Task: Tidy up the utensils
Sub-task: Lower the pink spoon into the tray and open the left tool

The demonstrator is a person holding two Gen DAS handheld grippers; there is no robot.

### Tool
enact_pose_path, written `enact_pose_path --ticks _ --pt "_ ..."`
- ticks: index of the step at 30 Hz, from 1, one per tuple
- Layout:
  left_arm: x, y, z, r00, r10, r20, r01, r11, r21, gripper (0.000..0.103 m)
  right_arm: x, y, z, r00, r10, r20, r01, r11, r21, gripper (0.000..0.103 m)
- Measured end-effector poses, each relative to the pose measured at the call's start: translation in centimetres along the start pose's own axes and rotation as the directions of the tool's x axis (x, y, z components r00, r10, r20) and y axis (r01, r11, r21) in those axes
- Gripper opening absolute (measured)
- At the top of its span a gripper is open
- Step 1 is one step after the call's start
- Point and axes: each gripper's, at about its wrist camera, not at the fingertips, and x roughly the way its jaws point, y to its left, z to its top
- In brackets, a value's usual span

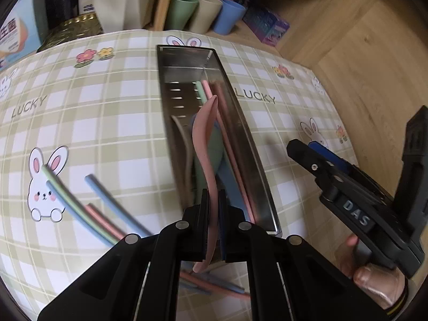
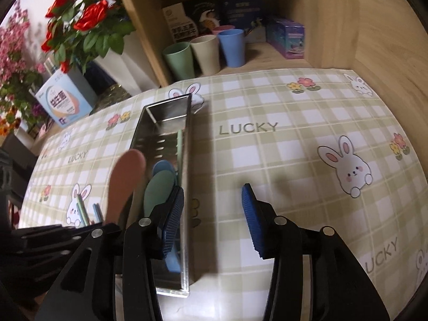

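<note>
The left gripper is clenched on a pink spoon, which it holds above the near end of the steel tray on the counter. The spoon is pinched at its handle, so the bowl end stands free over the tray. The tray already carries a green spoon, a blue spoon and some sticks. The right gripper is released, with nothing between its blue pads; its left finger hangs close over the tray's right wall.

The main risk is probably the landing: the pink spoon may fall across the other spoons or catch on the rim and tip out. The right gripper could also knock the light tray sideways. Several pastel chopsticks lie loose on the counter just left of the tray, and a low hand could sweep them away.
</note>
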Motion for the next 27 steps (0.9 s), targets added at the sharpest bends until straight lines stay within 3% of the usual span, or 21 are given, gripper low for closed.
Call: enact_pose_path --ticks 9,16,21,24,27 --pt "2.0 -1.1 1.2 0.988 0.154 -0.017 -0.153 0.987 0.053 0.006 0.1 -1.3 -0.5 1.000 0.021 -0.002 -0.021 0.999 0.050 0.045" --pt "3.3 -3.3 1.2 0.965 0.261 0.015 -0.259 0.947 0.192 0.007 -0.1 -2.0 -0.8 1.000 0.020 -0.002 -0.020 0.997 0.074 0.045" --pt "3.4 -3.3 1.0 0.987 0.161 -0.012 -0.156 0.970 0.186 0.011 -0.5 -2.6 -1.2 1.000 0.007 -0.005 -0.006 0.996 0.089 0.045" --pt "2.8 -3.1 0.9 1.000 0.013 -0.015 -0.010 0.988 0.154 0.016 -0.7 -2.8 -1.3 1.000 0.003 -0.008 -0.002 0.995 0.098 0.045" --pt "1.9 -3.0 0.9 0.997 -0.076 -0.008 0.076 0.987 0.145 0.019 -0.8 -2.6 -1.6 1.000 0.007 -0.012 -0.006 0.995 0.100 0.045"
